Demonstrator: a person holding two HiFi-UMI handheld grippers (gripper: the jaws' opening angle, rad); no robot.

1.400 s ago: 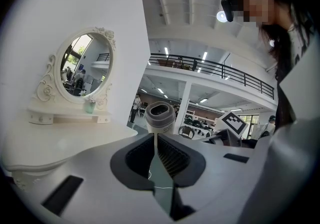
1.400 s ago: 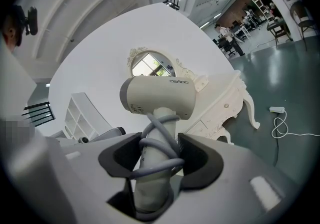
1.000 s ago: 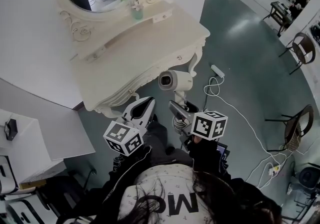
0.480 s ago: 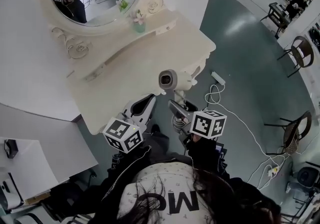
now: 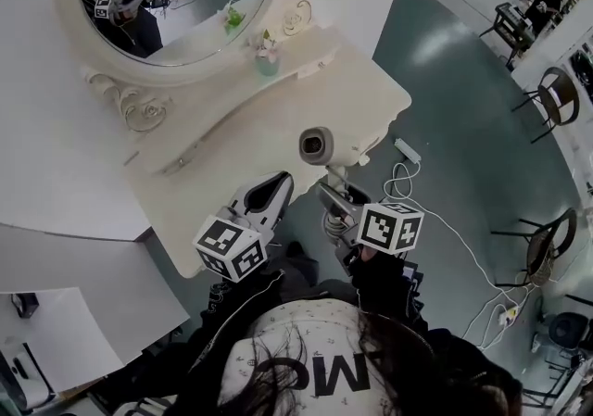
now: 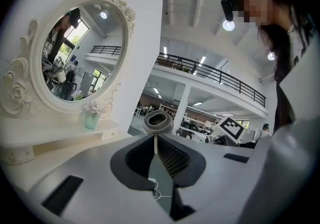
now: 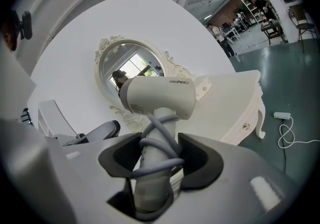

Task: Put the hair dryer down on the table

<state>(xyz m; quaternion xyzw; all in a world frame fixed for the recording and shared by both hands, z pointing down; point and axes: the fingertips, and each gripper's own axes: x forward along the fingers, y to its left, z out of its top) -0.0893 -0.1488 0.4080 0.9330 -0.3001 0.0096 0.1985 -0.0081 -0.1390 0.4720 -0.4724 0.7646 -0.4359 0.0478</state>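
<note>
Fingers of the right gripper [image 7: 159, 150] clamp the hair dryer [image 7: 157, 97] handle at frame centre; left gripper [image 6: 156, 140] fingers press together.

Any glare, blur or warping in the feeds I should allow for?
Head view: sharp and evenly lit, the cream carved dressing table bowed by the wide lens. Left gripper view: strong fisheye, dark corners, a round ceiling lamp flaring. Right gripper view: the cream hair dryer crisp, the oval mirror bright but readable.

Head view looks steeply down, gripper views along their jaws; all share the table [image 5: 345, 94].
</note>
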